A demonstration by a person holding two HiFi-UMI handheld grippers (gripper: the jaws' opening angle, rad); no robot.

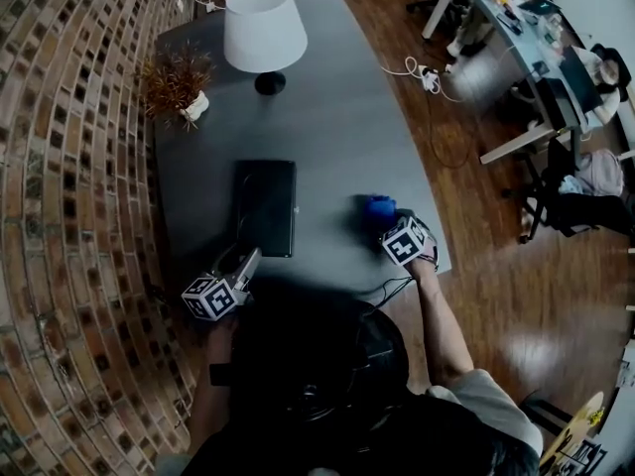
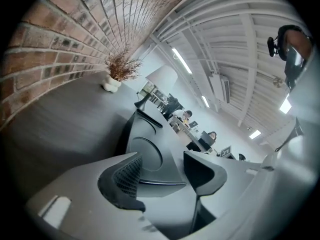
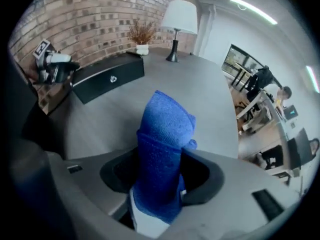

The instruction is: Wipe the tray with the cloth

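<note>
So, the grey table [image 1: 337, 137] is taking up most of the head view. The black tray [image 1: 266, 206] is lying on it just ahead of the left gripper [image 2: 161, 159], and off to the left of the right gripper [image 3: 160, 156] with bare table between them. The left gripper's jaws are standing apart with nothing between them, pointing at the tray's near end. The right gripper is pinching the blue cloth [image 3: 167, 119]. The cloth is filling the whole gap, both pads look to be pressing on it, and a bunched fold is sticking out past the tips. It isn't touching the tray, so I'm guessing the wiping hasn't started.

Handling-wise, I'm expecting the cloth to be soft, light and floppy, bunching up rather than lying flat. Holding a thick fold near the middle, like now, seems right, as it's leaving enough past the tips to drag over the tray. The tray is looking stiff and smooth and would probably slide on that table, so the left gripper may need to steady its near rim.
</note>
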